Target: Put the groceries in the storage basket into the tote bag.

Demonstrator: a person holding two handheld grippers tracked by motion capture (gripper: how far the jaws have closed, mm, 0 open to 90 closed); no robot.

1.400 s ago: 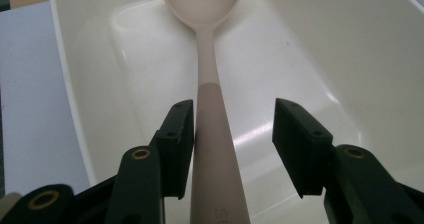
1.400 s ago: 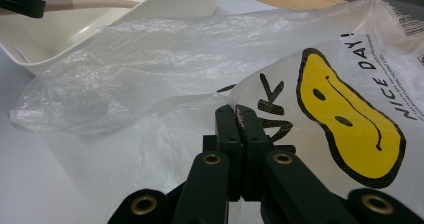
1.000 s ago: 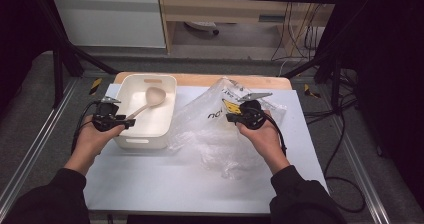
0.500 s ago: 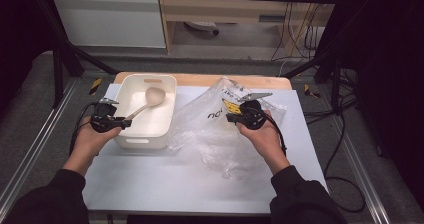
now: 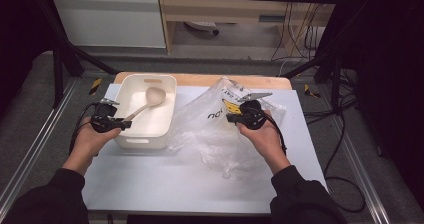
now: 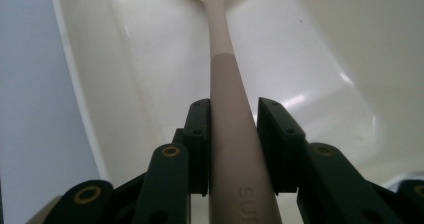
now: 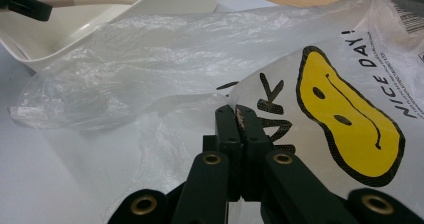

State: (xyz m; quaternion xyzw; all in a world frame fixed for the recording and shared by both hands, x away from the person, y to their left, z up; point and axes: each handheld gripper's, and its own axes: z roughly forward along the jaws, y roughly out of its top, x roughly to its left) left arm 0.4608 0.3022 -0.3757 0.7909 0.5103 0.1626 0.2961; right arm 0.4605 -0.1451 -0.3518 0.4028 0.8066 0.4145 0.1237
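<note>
So the left gripper point(image 6: 232, 149) has just closed on the spoon point(image 6: 227, 99) handle; spoon points straight away, bowl end far in the white bin point(image 5: 165, 119). Right gripper point(image 7: 239, 129) (jaws tight) pinches the plastic bag point(image 7: 200, 49), w/ the bag just right of the bin.

Right gripper point(image 7: 240, 115) apparently pinching the clear plastic bag point(image 7: 200, 59)

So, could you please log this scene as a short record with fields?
left tongs: just closing around the spoon handle
spoon bowl: inside the white bin
right tongs: shut on the plastic bag
bag print: yellow smiley, "NICE DAY!"
bag position: beside the bin, on the table
</note>
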